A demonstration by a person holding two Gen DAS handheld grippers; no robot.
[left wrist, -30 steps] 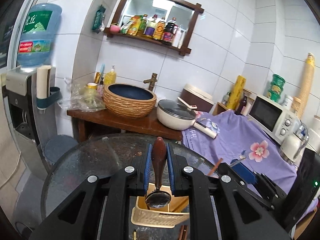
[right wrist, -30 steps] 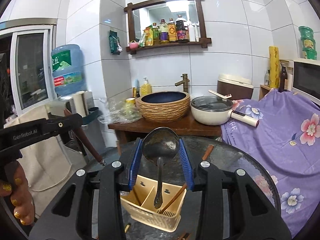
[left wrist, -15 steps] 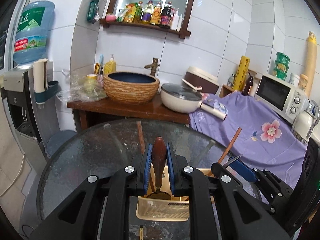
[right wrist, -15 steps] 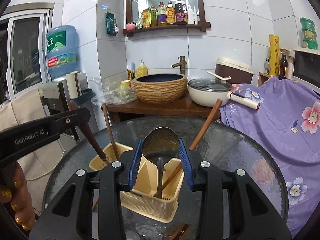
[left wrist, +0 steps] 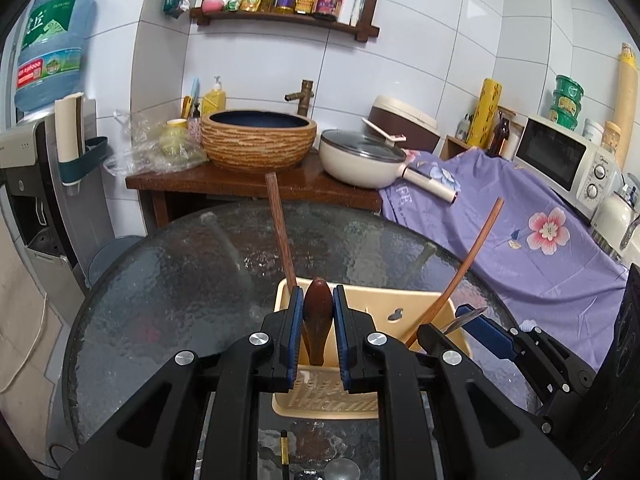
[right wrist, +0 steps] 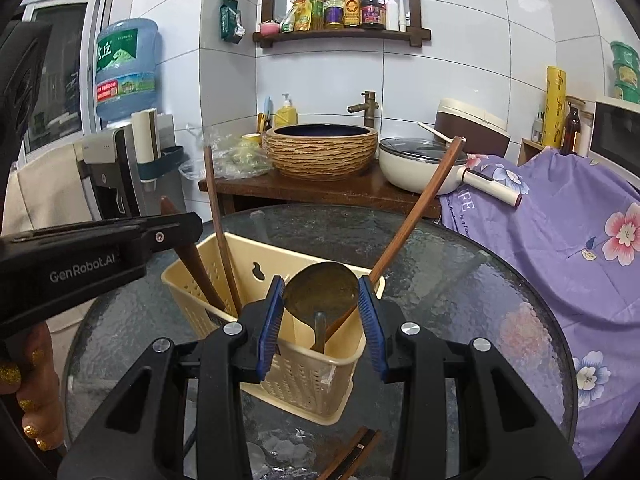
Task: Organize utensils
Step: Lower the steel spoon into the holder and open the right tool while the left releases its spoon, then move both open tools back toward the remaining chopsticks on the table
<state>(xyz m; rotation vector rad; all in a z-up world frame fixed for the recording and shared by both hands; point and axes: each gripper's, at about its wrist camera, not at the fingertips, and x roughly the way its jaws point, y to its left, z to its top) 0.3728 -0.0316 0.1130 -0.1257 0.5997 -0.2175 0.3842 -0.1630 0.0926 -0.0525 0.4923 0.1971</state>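
Note:
A cream plastic utensil basket [left wrist: 372, 300] [right wrist: 224, 264] stands on the round glass table [left wrist: 180, 280]. My left gripper [left wrist: 318, 320] is shut on a dark wooden-handled spoon [left wrist: 318, 312], handle up, lowered into the basket's left compartment. It shows in the right wrist view as a black arm [right wrist: 100, 240] over the basket. My right gripper [right wrist: 322, 304] is shut on a metal ladle [right wrist: 320, 292], bowl up, its handle down in the right compartment. Two long wooden utensils [right wrist: 218, 220] [right wrist: 416, 216] lean in the basket.
Chopsticks [right wrist: 352, 456] lie on the glass near the front edge. Behind the table is a wooden counter with a woven basin [left wrist: 258, 140] and a white pan [left wrist: 360, 160]. A purple floral cloth [left wrist: 520, 232] covers the right side. A water dispenser [left wrist: 36, 160] stands left.
Both grippers have come down and closer to the basket. The spoon and the ladle handle now sit deeper inside its compartments.

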